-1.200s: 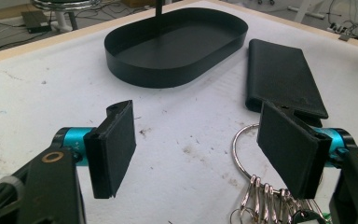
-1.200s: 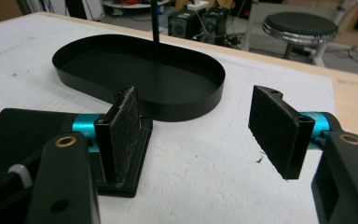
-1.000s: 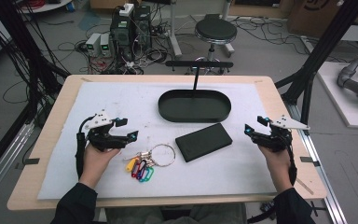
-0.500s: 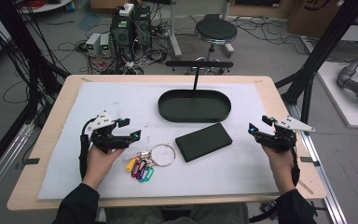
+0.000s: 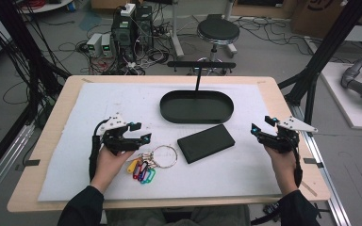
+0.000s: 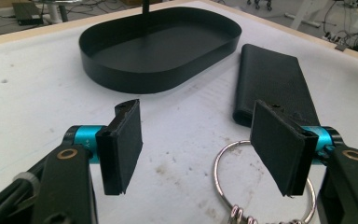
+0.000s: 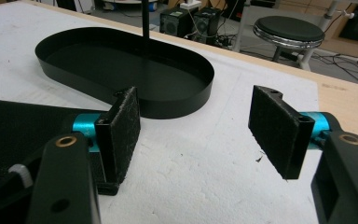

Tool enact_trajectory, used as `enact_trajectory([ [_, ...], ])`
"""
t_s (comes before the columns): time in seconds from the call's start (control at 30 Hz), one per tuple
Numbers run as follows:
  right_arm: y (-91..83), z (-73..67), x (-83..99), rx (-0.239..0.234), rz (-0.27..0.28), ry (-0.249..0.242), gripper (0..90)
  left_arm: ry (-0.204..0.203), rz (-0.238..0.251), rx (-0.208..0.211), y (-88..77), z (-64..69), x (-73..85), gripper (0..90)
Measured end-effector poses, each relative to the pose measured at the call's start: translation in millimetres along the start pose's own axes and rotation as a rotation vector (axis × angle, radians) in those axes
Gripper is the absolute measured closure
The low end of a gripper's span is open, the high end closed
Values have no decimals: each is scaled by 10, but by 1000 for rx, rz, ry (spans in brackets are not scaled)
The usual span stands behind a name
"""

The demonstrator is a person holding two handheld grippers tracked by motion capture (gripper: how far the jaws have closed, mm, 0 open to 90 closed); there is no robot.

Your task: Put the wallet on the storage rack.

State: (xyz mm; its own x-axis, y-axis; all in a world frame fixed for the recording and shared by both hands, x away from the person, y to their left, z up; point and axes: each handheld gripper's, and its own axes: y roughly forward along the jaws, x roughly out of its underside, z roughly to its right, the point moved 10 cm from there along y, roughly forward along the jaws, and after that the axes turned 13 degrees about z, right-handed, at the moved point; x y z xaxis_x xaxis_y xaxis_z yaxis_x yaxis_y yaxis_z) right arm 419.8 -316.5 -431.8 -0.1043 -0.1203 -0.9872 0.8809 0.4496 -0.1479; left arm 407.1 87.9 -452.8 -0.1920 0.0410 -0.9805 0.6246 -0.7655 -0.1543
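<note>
Resting low over the white mat [image 5: 99, 99] near the left edge of the worktop [image 5: 283, 94], the left hand-held gripper [image 5: 139, 133] points at the key ring [image 5: 164, 156]. Its jaws stand wide and have just been closing a little. In the left gripper view the metal ring [image 6: 226, 161] lies on the mat partly between the two black pads [image 6: 121, 144], closer to the right one, and no pad presses on it. Coloured tags [image 5: 142, 170] in yellow, red, blue, purple and green hang from the ring on the side of the near edge.

Just beside the ring, toward the right edge, a flat black case [image 5: 206, 143] lies slanted on the mat. Behind it, toward the far edge, is an oval black tray [image 5: 169, 110] with a thin upright post [image 5: 198, 80] at its far rim.

The right hand-held gripper [image 5: 259, 133] is near the right edge, well apart from the ring, its jaws wide and nothing between them; in its own view the case [image 7: 18, 126] lies just beside its left pad [image 7: 121, 130].

I can read no brand, label or writing on the case, the tray or the tags; the tags are too small to tell.
</note>
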Motion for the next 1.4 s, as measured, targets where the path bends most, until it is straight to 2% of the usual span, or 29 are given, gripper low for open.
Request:
enact_trajectory([
  [0.17, -2, -7, 1, -2, -3, -5, 348, -10, -27, 37, 183, 134, -25, 364],
  [0.3, 0, -10, 0, -1, -2, -14, 349, -15, -34, 40, 259, 186, -45, 375],
  [0.4, 3, -25, 3, -4, -5, -20, 349, -48, -46, 58, 353, 263, -59, 376],
  [0.5, 5, -32, 1, -4, -5, -22, 350, -58, -52, 65, 417, 294, -65, 377],
  [0.6, 10, -38, -3, -5, -2, -24, 352, -87, -60, 77, 540, 349, -53, 400],
  [0.63, 13, -37, -2, -6, -2, -26, 352, -96, -82, 85, 629, 383, -21, 404],
  [0.67, 13, -37, -2, -6, -2, -26, 352, -96, -82, 85, 629, 383, -21, 406],
  [0.77, 23, -34, 1, -7, -2, -27, 352, -108, -129, 81, 764, 419, 52, 415],
  [0.87, 25, -29, 0, -7, -1, -27, 352, -137, -154, 77, 855, 429, 121, 426],
  [0.9, 19, -27, -1, -7, -1, -23, 352, -150, -181, 73, 905, 429, 177, 426],
  [0.93, 19, -27, -1, -7, -1, -23, 352, -150, -181, 73, 905, 429, 177, 426],
  [1.2, 6, -15, -4, -7, 1, -28, 352, -176, -307, 53, 1002, 429, 370, 426],
  [1.3, 7, -18, -7, -6, 2, -26, 352, -167, -322, 42, 1008, 417, 393, 426],
  [1.4, 6, -18, -5, -6, 2, -27, 352, -177, -337, 41, 1011, 407, 421, 426],
])
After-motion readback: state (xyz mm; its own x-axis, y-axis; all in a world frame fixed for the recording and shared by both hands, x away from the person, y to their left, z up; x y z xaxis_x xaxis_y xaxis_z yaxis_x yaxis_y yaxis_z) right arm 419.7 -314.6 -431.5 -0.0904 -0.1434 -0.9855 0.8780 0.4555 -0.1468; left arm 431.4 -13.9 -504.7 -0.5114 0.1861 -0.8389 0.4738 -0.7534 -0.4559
